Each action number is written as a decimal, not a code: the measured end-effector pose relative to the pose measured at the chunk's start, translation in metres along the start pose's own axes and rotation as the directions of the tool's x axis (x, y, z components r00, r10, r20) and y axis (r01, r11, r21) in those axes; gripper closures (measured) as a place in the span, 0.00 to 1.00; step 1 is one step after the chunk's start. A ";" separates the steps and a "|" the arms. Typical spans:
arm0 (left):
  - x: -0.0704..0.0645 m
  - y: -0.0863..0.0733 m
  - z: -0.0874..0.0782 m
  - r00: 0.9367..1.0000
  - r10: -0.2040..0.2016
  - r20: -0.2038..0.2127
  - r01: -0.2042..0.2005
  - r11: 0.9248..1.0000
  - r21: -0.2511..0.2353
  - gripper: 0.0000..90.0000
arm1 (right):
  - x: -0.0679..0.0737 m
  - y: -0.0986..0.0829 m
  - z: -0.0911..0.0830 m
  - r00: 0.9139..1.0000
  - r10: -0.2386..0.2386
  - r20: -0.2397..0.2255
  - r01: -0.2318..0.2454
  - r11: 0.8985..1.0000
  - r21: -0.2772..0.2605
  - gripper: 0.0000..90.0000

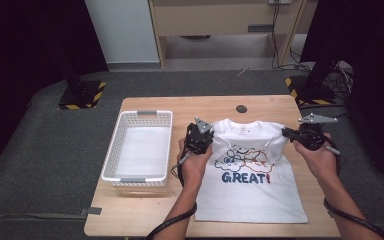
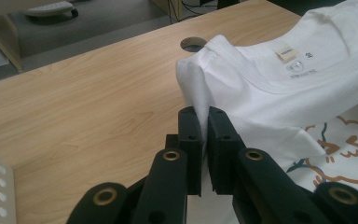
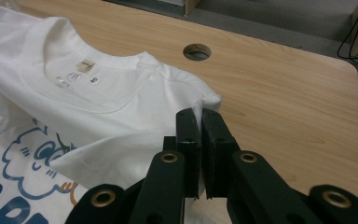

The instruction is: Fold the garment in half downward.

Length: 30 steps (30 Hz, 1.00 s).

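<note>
While the white t-shirt (image 1: 252, 185) lies flat on the table (image 1: 155, 210), collar far, hem near, long axis front-back, both shoulders are pinched. Left gripper (image 1: 203, 131) and right gripper (image 1: 286, 133) each clamp shoulder fabric; basket (image 1: 139, 148) sits left.

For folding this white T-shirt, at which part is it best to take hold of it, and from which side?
Probably at the two shoulder corners, where the T-shirt lies flat and its edge folds into a thin ridge. The left gripper is already shut on the left shoulder and the right gripper on the right one. Coming from the outer sides, low over the table, lets the fingers pinch that ridge.
</note>
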<state>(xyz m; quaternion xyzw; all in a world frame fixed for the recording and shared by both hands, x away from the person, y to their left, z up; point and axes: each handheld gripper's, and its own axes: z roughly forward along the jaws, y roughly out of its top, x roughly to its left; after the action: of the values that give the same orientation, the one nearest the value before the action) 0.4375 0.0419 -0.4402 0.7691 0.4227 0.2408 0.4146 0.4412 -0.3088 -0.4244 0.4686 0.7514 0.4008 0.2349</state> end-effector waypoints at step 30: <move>-0.017 -0.035 -0.024 0.998 0.021 0.063 -0.024 0.998 0.053 0.96 | 0.018 -0.037 -0.023 0.998 -0.019 -0.054 0.019 1.000 0.002 0.96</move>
<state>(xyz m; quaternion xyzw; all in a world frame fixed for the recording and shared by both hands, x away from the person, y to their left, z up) 0.3954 0.0480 -0.4567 0.7917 0.4072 0.2100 0.4040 0.3974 -0.3108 -0.4419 0.4508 0.7622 0.4103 0.2178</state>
